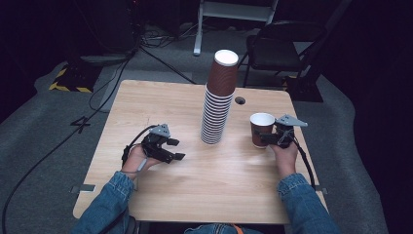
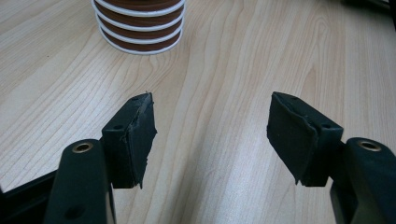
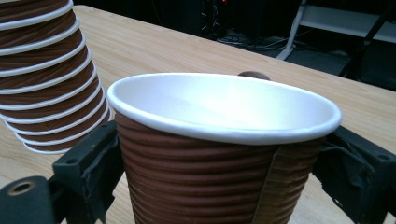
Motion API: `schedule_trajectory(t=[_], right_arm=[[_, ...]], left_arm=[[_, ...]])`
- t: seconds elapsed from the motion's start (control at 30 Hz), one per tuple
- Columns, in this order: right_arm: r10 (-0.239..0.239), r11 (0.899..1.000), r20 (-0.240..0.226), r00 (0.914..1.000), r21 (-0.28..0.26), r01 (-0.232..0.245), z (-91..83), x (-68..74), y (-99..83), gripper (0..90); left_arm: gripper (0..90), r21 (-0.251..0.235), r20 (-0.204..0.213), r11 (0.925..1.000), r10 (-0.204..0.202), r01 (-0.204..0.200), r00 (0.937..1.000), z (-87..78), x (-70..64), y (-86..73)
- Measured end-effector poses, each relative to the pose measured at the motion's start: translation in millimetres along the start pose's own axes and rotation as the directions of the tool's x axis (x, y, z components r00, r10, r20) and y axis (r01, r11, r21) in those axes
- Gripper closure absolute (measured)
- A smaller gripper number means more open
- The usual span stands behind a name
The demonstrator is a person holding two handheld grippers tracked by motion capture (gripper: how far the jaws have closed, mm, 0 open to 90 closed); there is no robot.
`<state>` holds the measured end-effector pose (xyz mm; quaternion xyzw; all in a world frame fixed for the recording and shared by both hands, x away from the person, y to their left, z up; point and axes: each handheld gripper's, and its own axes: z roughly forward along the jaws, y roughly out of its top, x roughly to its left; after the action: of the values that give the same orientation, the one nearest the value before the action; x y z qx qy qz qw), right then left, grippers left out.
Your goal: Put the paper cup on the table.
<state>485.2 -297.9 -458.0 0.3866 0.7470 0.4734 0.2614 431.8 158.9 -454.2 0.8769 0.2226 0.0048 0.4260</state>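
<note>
Wood table [image 1: 195,175], cup [image 3: 219,154] btwn right claw [image 3: 219,177] jaws

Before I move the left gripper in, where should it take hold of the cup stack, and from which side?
Grip the cup stack low on its ribbed brown wall, coming in level from the stack's left, where the left gripper already faces it with jaws open. The cups are upside down and the tower leans, so a high grip would probably tip it.

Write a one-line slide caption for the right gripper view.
Right gripper clasps an upright brown paper cup on the wooden table, beside a leaning stack of cups.
</note>
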Motion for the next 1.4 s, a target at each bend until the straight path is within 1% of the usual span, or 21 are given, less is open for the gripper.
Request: schedule_trajectory(t=[0.1,0.17,0.23,0.27,0.33,0.37,0.47,0.5,0.7,0.8,0.83,0.9,0.97,1.07,1.1,1.13,1.17,1.2,1.3,1.37,1.4], right_arm=[[0.021,1.0,-0.008,0.9998,0.008,-0.021,-0.9,-1.6,-0.3,9.1],[0.019,1.0,-0.001,0.9998,0.019,-0.019,-1.7,-1.3,-0.3,8.4],[0.021,0.999,-0.006,0.9998,0.035,-0.02,-2.0,-1.1,-0.5,4.7],[0.021,0.999,-0.006,0.9998,0.035,-0.02,-2.0,-1.1,-0.5,4.7],[0.026,0.998,-0.004,0.9997,0.055,-0.026,-2.3,-0.5,-1.1,1.9],[0.035,0.997,-0.006,0.9994,0.073,-0.035,-2.8,-0.7,-1.6,0.4],[0.04,0.995,-0.007,0.9992,0.089,-0.039,-4.8,-0.4,-1.7,0.4],[0.032,0.995,-0.014,0.9994,0.095,-0.031,-6.6,0.1,-1.0,0.4],[0.017,0.995,-0.027,0.9995,0.095,-0.015,-10.7,2.4,1.9,0.0],[0.022,0.996,-0.037,0.9991,0.09,-0.019,-14.1,2.4,4.0,0.0],[0.033,0.995,-0.041,0.9986,0.094,-0.029,-15.6,2.3,4.9,0.0],[0.032,0.996,-0.043,0.9986,0.087,-0.029,-21.7,0.3,7.8,0.0],[0.031,0.998,-0.022,0.9993,0.063,-0.03,-29.1,-1.8,10.4,0.0],[0.033,0.999,-0.02,0.9992,0.026,-0.033,-42.7,-6.0,14.8,0.0],[0.033,0.999,-0.02,0.9992,0.026,-0.033,-42.7,-6.0,14.8,0.0],[0.038,0.999,-0.023,0.999,0.013,-0.038,-54.2,-7.6,17.4,0.0],[0.034,0.999,-0.027,0.999,0.008,-0.034,-59.2,-8.3,18.2,0.0],[0.034,0.999,-0.027,0.999,0.008,-0.034,-59.2,-8.3,18.2,0.0],[0.027,0.999,-0.04,0.9988,0.018,-0.026,-73.8,-8.4,19.4,0.0],[0.024,0.999,-0.049,0.9985,0.037,-0.022,-83.2,-7.4,17.7,0.0],[0.021,0.999,-0.049,0.9986,0.049,-0.018,-86.7,-7.0,16.2,0.0]], left_arm=[[32.5,0.0,0.0,1.0,-0.001,0.001,1.0,0.1,0.0,0.1],[32.5,0.0,0.002,1.0,-0.002,0.002,1.0,0.1,0.1,0.1],[32.4,0.0,0.003,1.0,-0.003,0.003,1.0,0.3,0.1,0.1],[32.4,0.0,0.003,1.0,-0.003,0.003,1.0,0.3,0.1,0.1],[32.3,0.002,0.004,1.0,-0.002,0.002,1.0,0.6,0.1,0.2],[32.3,0.003,0.004,1.0,-0.003,0.003,1.0,0.7,0.1,0.2],[32.2,0.002,0.005,1.0,-0.003,0.003,1.0,0.6,0.2,0.2],[32.3,0.002,0.004,1.0,-0.003,0.003,1.0,0.6,0.4,0.1],[32.2,0.004,0.005,1.0,-0.006,0.006,1.0,0.5,0.3,-0.1],[32.2,0.002,0.003,1.0,-0.008,0.008,1.0,-0.3,0.5,-0.7],[32.1,0.002,0.001,1.0,-0.008,0.008,1.0,-0.9,0.9,-0.8],[31.9,0.001,0.0,1.0,-0.008,0.008,1.0,-1.5,1.4,-1.3],[31.5,0.002,-0.005,0.9999,-0.016,0.016,0.9999,-1.8,1.0,-2.2],[30.3,0.009,-0.024,0.9998,-0.017,0.018,0.9996,-3.2,0.4,-4.1],[30.1,0.009,-0.024,0.9998,-0.017,0.018,0.9996,-3.2,0.4,-4.1],[29.8,0.012,-0.031,0.9997,-0.022,0.023,0.9993,-5.0,0.4,-5.8],[29.6,0.013,-0.033,0.9996,-0.025,0.025,0.9991,-5.7,0.4,-6.4],[29.5,0.013,-0.033,0.9996,-0.025,0.025,0.9991,-5.7,0.4,-6.4],[29.2,0.02,-0.057,0.9988,-0.043,0.044,0.9974,-8.9,-1.1,-9.6],[29.3,0.04,-0.077,0.998,-0.046,0.049,0.996,-11.0,-2.0,-12.1],[29.0,0.044,-0.087,0.9973,-0.055,0.059,0.9947,-11.6,-2.9,-13.8]])
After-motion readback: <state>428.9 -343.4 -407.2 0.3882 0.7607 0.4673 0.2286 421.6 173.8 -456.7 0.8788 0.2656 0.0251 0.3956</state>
